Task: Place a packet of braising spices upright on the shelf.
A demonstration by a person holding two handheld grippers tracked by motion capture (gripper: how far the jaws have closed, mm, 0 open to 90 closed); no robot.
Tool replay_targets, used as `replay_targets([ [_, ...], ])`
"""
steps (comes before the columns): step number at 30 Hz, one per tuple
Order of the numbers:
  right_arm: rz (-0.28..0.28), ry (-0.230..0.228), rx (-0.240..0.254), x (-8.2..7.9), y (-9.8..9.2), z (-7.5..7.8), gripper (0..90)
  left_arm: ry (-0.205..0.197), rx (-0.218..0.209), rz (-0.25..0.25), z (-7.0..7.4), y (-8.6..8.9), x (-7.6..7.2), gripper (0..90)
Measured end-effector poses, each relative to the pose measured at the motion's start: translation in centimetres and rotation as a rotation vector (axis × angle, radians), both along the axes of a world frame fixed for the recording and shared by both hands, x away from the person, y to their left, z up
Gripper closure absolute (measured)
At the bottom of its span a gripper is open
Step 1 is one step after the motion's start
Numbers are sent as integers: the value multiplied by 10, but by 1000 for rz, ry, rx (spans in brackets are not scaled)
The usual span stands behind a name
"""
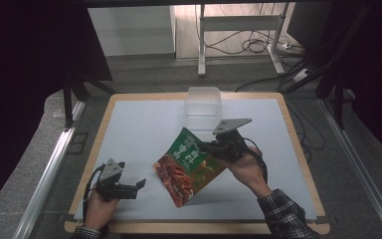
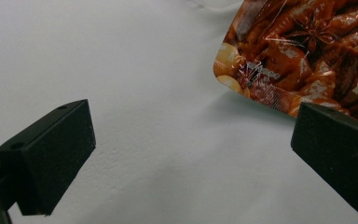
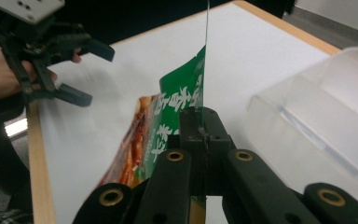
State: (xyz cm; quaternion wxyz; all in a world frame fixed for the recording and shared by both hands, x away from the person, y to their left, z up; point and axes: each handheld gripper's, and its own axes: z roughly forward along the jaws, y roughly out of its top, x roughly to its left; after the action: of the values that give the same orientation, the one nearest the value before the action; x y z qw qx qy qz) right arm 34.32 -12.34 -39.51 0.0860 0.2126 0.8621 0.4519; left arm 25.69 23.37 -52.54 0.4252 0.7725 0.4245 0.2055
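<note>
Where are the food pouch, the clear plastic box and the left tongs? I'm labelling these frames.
food pouch (image 1: pixel 186 167), high view, middle of its printed front.
clear plastic box (image 1: pixel 203 102), high view, its near wall.
left tongs (image 1: pixel 140 186), high view, midway between the open tips.

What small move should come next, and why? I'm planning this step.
Probably carry the food pouch toward the clear container: the right hand-held gripper is shut on its edge, lifted off the table, while the left hand-held gripper waits open.

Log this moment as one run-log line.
right gripper: shut on food pouch, lifted off table | left gripper: open, empty, beside pouch | clear container: behind
</note>
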Motion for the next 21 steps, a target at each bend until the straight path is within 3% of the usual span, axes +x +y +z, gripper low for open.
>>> replay_targets([
  [11, 50, -7, 24, 5, 16, 27, 895, -16, -7, -6, 1, 1, -1, 0],
  [21, 69, -51, 17, 11, 28, 47, 896, -18, -10, -8, 1, 1, -1, 0],
])
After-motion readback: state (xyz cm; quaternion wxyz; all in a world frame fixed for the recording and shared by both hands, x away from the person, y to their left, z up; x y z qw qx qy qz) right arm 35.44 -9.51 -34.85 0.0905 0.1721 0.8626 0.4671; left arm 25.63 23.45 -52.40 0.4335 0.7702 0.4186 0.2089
